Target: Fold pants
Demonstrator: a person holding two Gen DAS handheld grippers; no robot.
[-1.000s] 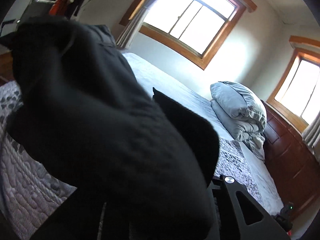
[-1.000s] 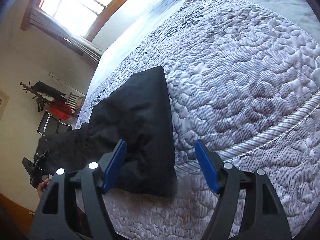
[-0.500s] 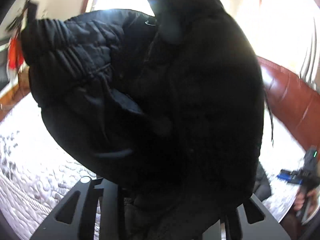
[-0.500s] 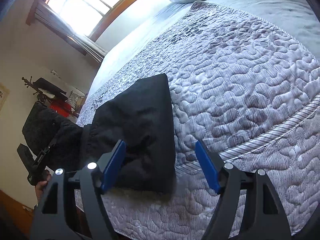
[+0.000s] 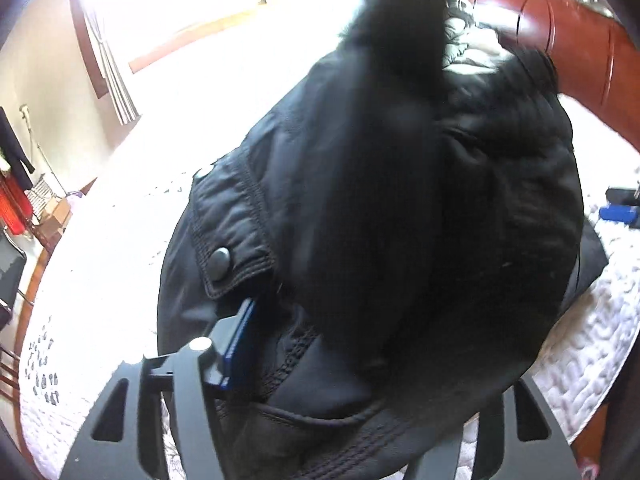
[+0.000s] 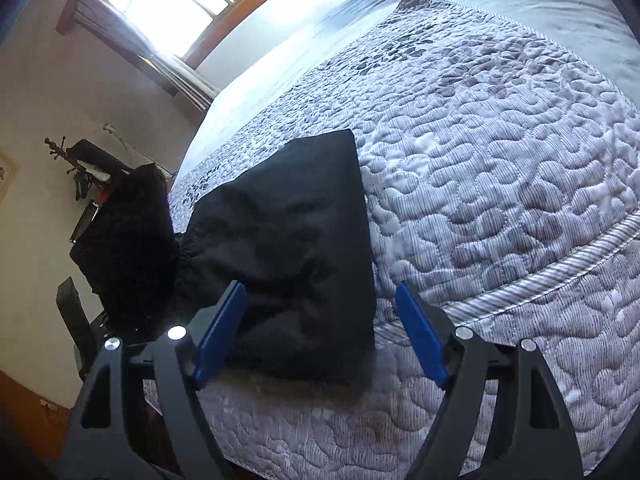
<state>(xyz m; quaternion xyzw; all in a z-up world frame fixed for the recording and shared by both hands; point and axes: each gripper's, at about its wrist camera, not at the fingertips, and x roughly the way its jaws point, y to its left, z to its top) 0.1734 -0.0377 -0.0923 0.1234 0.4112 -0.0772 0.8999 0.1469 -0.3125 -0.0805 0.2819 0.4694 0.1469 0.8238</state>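
Looking across one bed [image 6: 500, 152] with a grey quilted cover beneath one wood-framed window [image 6: 176, 4], we see one pair of black pants [image 6: 296, 264] lying partly folded near its edge. Our left gripper [image 5: 360, 360] clamps the bunched pants; our right gripper [image 6: 320, 328] hovers, jaws wide.

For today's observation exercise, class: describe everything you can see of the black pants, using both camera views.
The black pants look like matte, padded fabric with stitched seams, a flap bearing a snap button and a gathered elastic band. One folded part lies flat on the quilted bedspread near the bed's edge, in front of the open right gripper, which is not closed on it. The other end is lifted up in a bunch, draped over and gripped by the left gripper, filling that view.
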